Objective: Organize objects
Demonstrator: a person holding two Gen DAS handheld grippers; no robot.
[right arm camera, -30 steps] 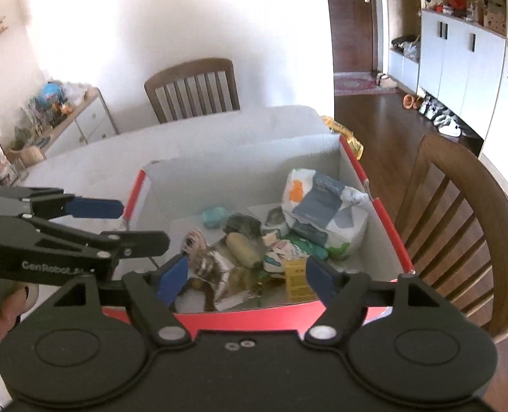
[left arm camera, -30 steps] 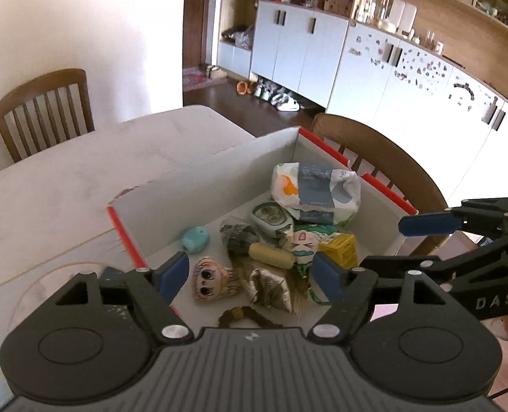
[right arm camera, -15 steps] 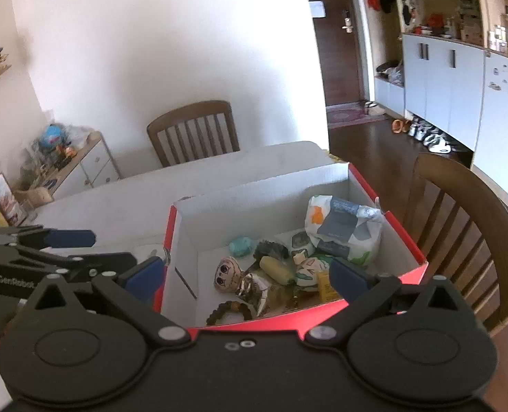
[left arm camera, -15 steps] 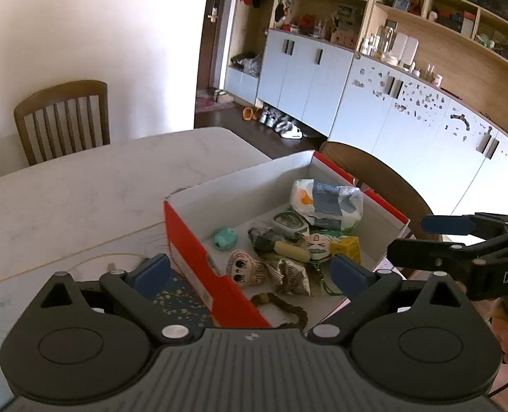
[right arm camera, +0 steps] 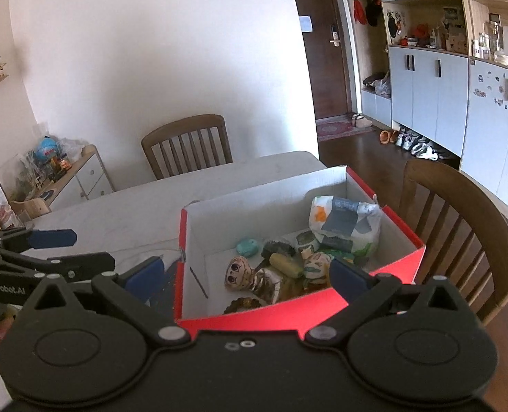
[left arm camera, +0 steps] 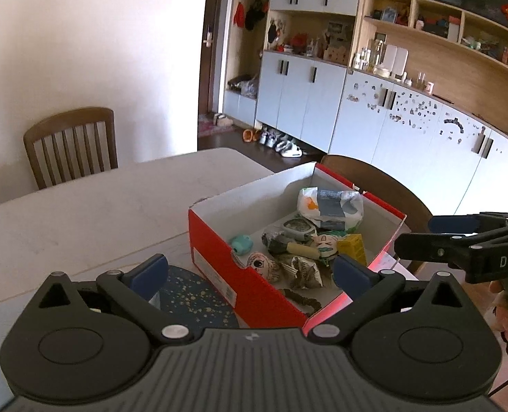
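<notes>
Both grippers have pulled back and up over the last second: the box went from filling the frame to sitting mid-frame, right of centre. Reads as a retreat after the last drop-off, so the sorting looks done or close to it.

Table (left arm camera: 92, 202) spans the left half of the left view, no loose items visible on it. Dark speckled mat (left arm camera: 192, 304) lies lower centre, just beside the box.

Red box (left arm camera: 219, 261) holds everything:
- wipes pack (left arm camera: 329, 206) at its far end
- doll head (left arm camera: 262, 266), nearer the camera
- yellow carton (left arm camera: 351, 245), right side
- teal blob (left arm camera: 241, 243), left side
- bead string (left arm camera: 300, 297), nearest corner

Left gripper (left arm camera: 250, 271): jaws spread wide, empty. Right gripper (right arm camera: 247, 274): same, wide apart, nothing held.
</notes>
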